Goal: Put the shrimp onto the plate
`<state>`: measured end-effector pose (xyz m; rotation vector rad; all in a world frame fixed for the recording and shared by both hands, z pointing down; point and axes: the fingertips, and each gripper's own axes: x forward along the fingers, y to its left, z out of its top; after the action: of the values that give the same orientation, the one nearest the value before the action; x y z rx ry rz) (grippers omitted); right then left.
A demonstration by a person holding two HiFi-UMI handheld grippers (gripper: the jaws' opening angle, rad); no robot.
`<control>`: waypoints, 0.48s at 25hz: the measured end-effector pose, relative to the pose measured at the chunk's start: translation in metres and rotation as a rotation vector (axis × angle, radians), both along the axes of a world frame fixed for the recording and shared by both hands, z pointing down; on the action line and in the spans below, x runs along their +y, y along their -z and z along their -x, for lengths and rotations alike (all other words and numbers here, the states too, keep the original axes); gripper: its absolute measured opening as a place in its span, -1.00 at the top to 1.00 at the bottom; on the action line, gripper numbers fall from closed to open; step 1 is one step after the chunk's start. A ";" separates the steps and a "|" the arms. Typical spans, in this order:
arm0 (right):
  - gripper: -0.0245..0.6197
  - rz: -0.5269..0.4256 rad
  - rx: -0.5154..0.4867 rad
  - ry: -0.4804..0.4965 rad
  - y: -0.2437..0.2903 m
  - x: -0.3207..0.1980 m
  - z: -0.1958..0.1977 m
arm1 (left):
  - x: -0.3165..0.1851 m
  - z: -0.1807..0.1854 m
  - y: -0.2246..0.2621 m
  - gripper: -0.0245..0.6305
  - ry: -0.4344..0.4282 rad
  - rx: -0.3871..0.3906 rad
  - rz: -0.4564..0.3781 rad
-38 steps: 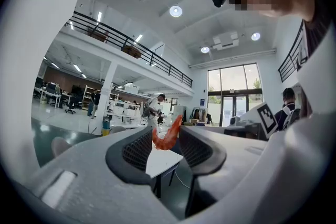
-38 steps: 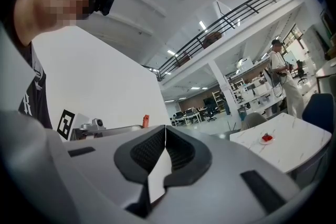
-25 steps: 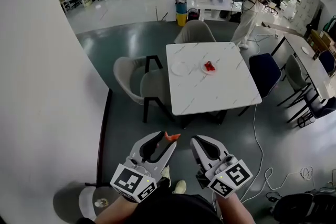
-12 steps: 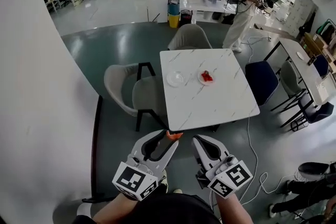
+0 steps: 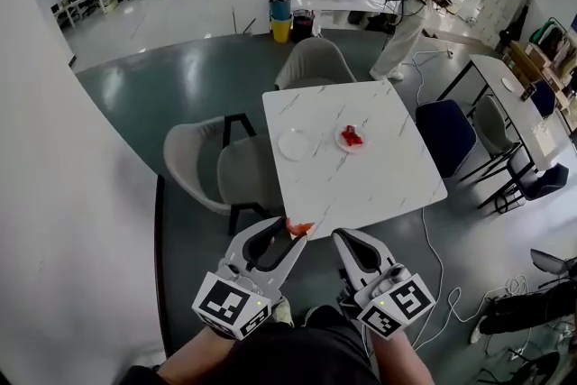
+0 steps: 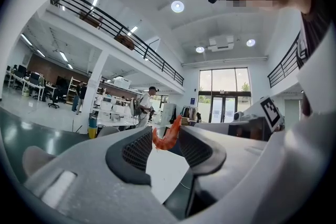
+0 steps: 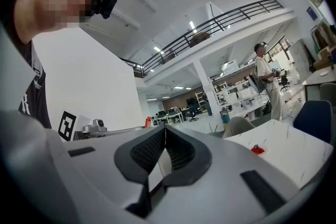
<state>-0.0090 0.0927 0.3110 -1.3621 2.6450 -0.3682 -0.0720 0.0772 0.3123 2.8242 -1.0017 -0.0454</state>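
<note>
Shrimp [image 6: 167,136] pinched between left gripper [image 5: 292,232] jaw tips, protruding forward.

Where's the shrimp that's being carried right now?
The shrimp is pinched at the tips of the left tongs, low and centre in the head view, seen against the near edge of the white table.

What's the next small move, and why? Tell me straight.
Probably step closer and carry the left gripper toward the empty plate on the table: its jaws pinch the shrimp, the table lies well ahead, and the other plate already holds something red.
</note>
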 end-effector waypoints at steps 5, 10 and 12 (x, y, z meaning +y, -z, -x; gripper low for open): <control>0.91 0.006 -0.004 -0.029 -0.007 -0.034 -0.012 | -0.033 -0.010 -0.008 0.41 -0.019 -0.014 0.008; 0.91 0.008 -0.013 -0.020 -0.010 -0.078 -0.022 | -0.073 -0.018 -0.011 0.40 -0.005 -0.029 0.011; 0.91 0.007 -0.012 -0.007 -0.011 -0.101 -0.028 | -0.096 -0.023 -0.015 0.40 0.009 -0.038 0.012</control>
<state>0.0190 -0.0081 0.3222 -1.3664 2.6316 -0.3840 -0.0494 -0.0186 0.3268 2.8206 -1.0185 0.0134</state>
